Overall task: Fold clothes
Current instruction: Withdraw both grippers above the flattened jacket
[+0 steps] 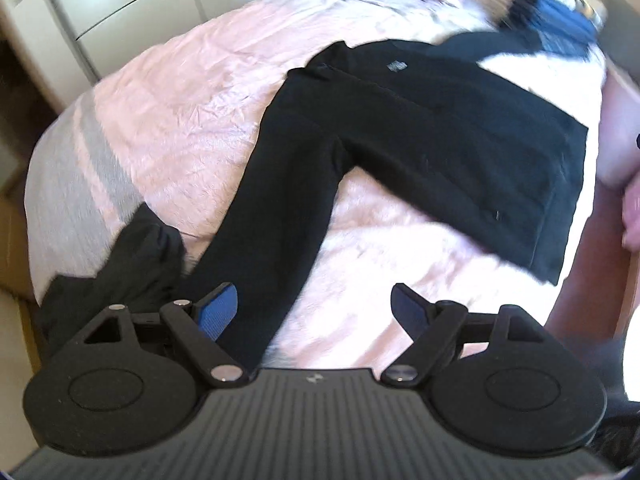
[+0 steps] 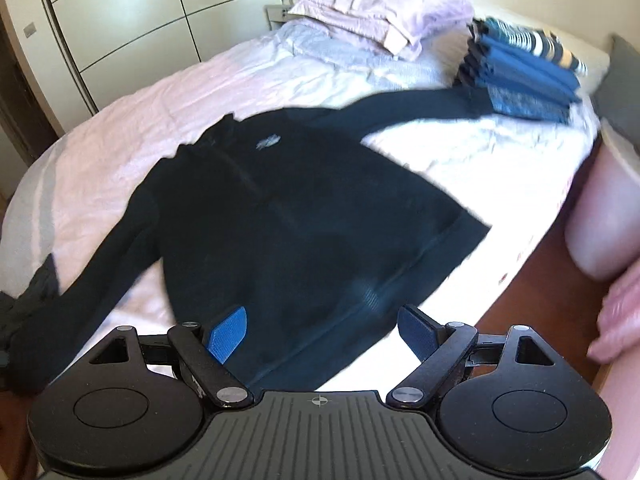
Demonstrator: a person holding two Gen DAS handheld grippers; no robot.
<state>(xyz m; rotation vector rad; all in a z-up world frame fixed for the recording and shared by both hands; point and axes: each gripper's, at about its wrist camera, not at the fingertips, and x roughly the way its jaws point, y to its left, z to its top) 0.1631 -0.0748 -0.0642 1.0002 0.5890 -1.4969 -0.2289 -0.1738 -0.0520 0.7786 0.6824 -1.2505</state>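
A black long-sleeved zip top (image 1: 440,120) (image 2: 288,208) lies spread flat on the pink bed sheet (image 1: 180,120) (image 2: 140,120), with a small grey logo on its chest. One sleeve (image 1: 256,240) runs toward the left gripper (image 1: 316,300), which hovers open over the sleeve's end. The other sleeve (image 2: 416,108) stretches toward a stack of folded clothes. The right gripper (image 2: 324,328) is open above the top's hem (image 2: 360,320), holding nothing.
A stack of folded blue and striped clothes (image 2: 520,68) (image 1: 560,20) sits at the far right of the bed. A crumpled dark garment (image 1: 132,264) (image 2: 28,312) lies at the near left edge. Folded pink bedding (image 2: 380,16) is at the head. White wardrobes (image 2: 120,12) stand behind.
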